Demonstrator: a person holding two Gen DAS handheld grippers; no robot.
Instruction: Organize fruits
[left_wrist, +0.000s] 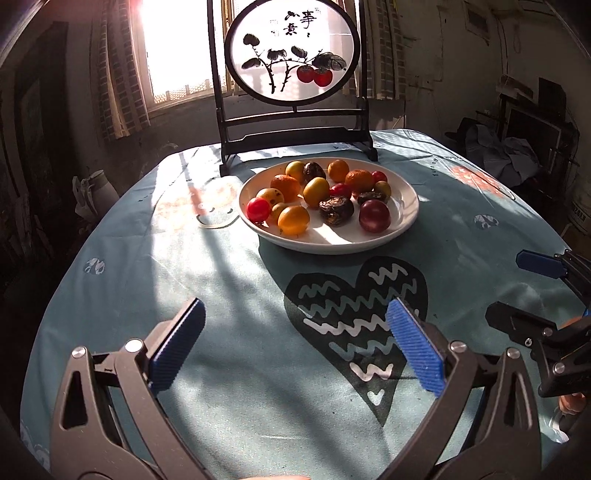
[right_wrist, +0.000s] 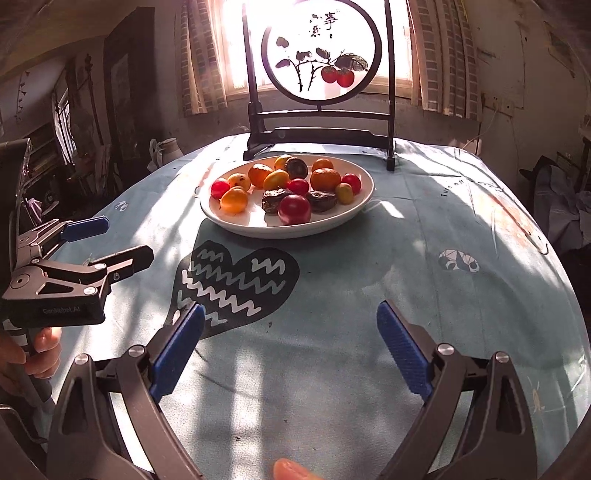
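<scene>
From the left wrist camera, the left gripper (left_wrist: 295, 350) with ribbed blue pads stands with its jaws wide apart and nothing between them, over the pale blue printed tablecloth (left_wrist: 221, 424). The round white ceramic plate (left_wrist: 402, 229) of mixed small fruits lies toward 12 o'clock from the gripper, well apart from the fingertips. On it a dark purple-red round fruit (left_wrist: 374, 215) sits nearest the front rim, a yellow-orange round fruit (left_wrist: 293, 220) at its 9 o'clock, and a small glossy red tomato-like fruit (left_wrist: 258, 209) further left. A wrinkled dark brown fruit (left_wrist: 336, 210) lies between the purple and yellow ones. A black heart print with zigzag lines (left_wrist: 354, 306) covers the cloth between plate and gripper. Behind the plate, at 12 o'clock, stands a round translucent painted screen in a black wooden stand (left_wrist: 291, 51); strong window glare washes out its upper edge. At 3 o'clock the right gripper (left_wrist: 532, 291) enters, cut off by the frame edge.

From the right wrist camera, the right gripper (right_wrist: 291, 350) also stands spread wide with nothing held. The plate lies toward 12 o'clock, slightly left, well apart. At 9 o'clock the left gripper shows side-on, open, with a hand (right_wrist: 33, 354) on its handle partly cut off. A fingertip (right_wrist: 295, 470) shows at 6 o'clock, blurred.
</scene>
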